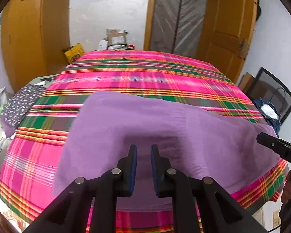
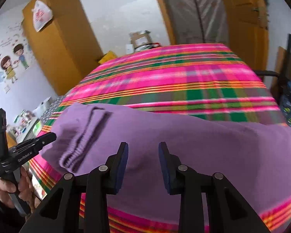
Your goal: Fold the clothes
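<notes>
Both the left gripper (image 1: 143, 151) and right gripper (image 2: 143, 148) hovered with fingers apart and empty above the purple garment (image 1: 164, 128), which lay spread on the plaid bedspread (image 1: 145, 73), seemingly flattened for folding

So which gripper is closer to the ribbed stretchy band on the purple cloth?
Left. The left gripper sits right beside the ribbed band at the purple cloth's end; the right gripper is over its middle, farther off.

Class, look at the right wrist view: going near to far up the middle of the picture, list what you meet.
Right claw → purple garment → plaid bedcover → cardboard box → white wall.
</notes>
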The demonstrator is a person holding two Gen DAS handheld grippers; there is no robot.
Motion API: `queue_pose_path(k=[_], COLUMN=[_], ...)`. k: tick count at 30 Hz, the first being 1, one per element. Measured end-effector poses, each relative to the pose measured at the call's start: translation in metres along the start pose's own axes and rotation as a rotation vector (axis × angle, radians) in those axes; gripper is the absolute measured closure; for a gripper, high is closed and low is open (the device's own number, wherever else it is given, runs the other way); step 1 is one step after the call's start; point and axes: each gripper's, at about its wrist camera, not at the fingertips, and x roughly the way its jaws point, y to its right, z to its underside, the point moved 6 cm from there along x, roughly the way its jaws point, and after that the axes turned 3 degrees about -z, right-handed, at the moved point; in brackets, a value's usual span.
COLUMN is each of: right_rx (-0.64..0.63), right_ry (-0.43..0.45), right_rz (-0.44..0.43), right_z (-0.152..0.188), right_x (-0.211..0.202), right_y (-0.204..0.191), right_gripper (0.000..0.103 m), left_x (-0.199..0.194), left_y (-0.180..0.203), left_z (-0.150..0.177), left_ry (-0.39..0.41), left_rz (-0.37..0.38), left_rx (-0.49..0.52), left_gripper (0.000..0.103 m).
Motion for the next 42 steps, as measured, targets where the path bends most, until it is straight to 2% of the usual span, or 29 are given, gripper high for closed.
queue_pose_path(k=[8,17,22,25,29,34,38,42], right_rx=[0.116,0.239,0.378,0.504,0.685,0.966,1.019,1.063], right_ry=[0.047,0.13,0.199,0.231,0.276,0.336,0.318,0.283], right_rz=[0.118,0.222,0.248,0.212,0.108,-0.09,-0.135,-0.229], right_z=[0.016,0.032,0.045,0.06,0.082,0.113,0.12,0.123], right_x=[-0.041,-0.09,-0.125,-0.14,-0.151,-0.156,-0.148,-0.129], right_y=[0.059,0.118,0.16,0.186,0.218,0.261,0.272,0.275], right_gripper=[0.069,0.069,0.068,0.066,0.057,0.055,0.054,0.053], left_x=[0.009,0.004,0.001,0.001,0.0,-0.003,-0.004,-0.004], left_y=[0.034,0.033,0.033,0.033,0.04,0.052,0.063,0.075], left_z=[0.01,0.008,0.001,-0.002,-0.006,-0.012,-0.016,-0.016], left_ry=[-0.024,-0.008,0.006,0.005,0.007,0.017,0.023,0.016], left_rz=[0.079,0.068,0.059,0.05,0.051,0.06,0.062,0.074], left_rx=[0.077,0.064,0.053,0.05,0.061,0.073,0.088,0.11], left_gripper=[0.089,0.089,0.089,0.089,0.089,0.089,0.089,0.089])
